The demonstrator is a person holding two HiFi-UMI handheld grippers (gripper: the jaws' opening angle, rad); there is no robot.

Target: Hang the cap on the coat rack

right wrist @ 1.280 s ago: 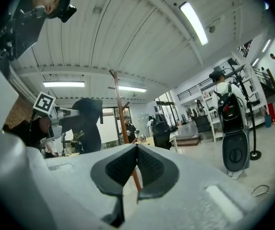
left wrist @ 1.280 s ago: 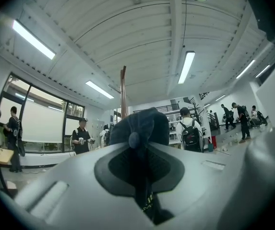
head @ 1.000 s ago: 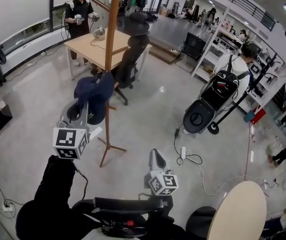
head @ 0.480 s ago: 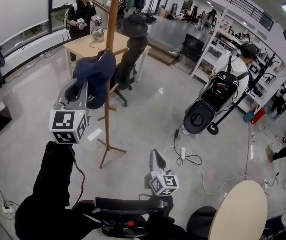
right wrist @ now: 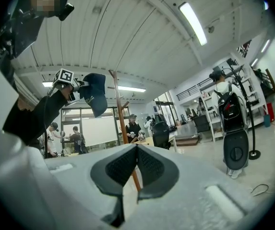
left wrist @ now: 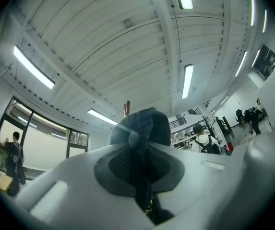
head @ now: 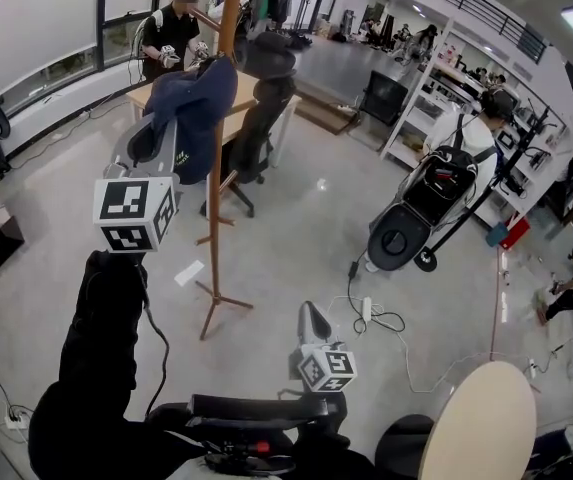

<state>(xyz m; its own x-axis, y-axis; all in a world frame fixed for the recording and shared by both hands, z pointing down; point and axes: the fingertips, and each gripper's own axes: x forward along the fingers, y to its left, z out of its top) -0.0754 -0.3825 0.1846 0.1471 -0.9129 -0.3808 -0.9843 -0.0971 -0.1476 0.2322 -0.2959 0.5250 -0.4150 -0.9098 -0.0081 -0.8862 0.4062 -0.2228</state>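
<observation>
My left gripper (head: 154, 140) is clamped on the cap (head: 196, 103), pads pinching its fabric. It holds the cap up at 11 o'clock, right against the 9 o'clock side of the coat rack (head: 216, 198) pole, near the upper pegs; can't tell if it touches a peg. My right gripper (head: 311, 320) sits low at 6 o'clock, jaws together, nothing in them, well apart from the rack.
</observation>
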